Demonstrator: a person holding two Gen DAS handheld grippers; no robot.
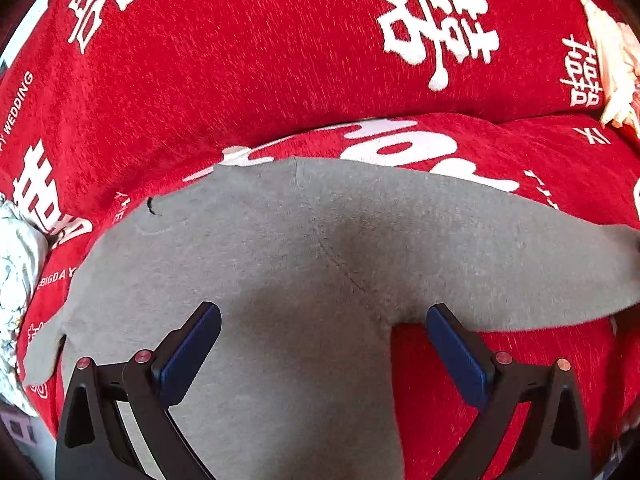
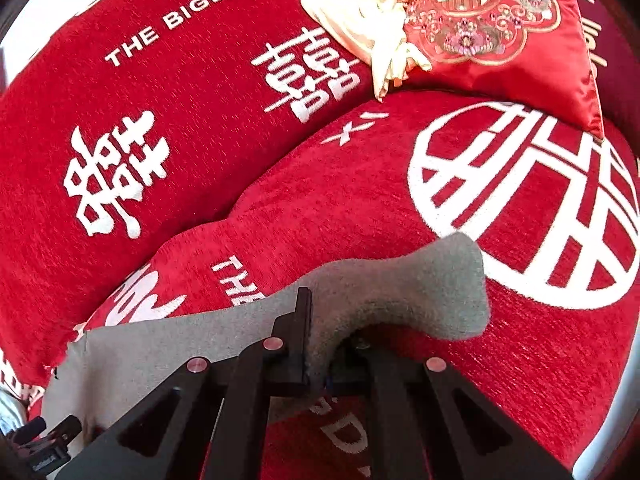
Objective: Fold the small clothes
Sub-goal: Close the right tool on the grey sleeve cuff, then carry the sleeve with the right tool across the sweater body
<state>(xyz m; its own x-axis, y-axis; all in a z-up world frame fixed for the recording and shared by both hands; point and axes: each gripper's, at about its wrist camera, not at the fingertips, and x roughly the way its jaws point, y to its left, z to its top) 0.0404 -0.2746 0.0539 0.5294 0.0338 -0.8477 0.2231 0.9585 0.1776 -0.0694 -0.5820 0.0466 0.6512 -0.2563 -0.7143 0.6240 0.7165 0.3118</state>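
A small grey garment [image 1: 280, 248] lies spread on a red sofa cover [image 1: 240, 64] printed with white characters and the words "THE BIGDAY". In the left wrist view, the left gripper [image 1: 322, 328] hangs above the cloth with its jaws wide apart and nothing pinched; the grey fabric fills the gap between the two blue pads [image 1: 192, 348] and runs on ahead of them, while bare red cover shows just inside and under the right-hand pad. In the right wrist view, the right gripper [image 2: 320, 344] has its jaws closed tight on a fold of the grey garment, lifting one leg [image 2: 440, 292] that sticks out ahead and to the right of the jaws, clear of the cover below. Well beyond the right gripper's jaws, at the sofa's back, a cream cloth bundle [image 2: 360, 20] rests against an embroidered red satin cushion [image 2: 500, 28].
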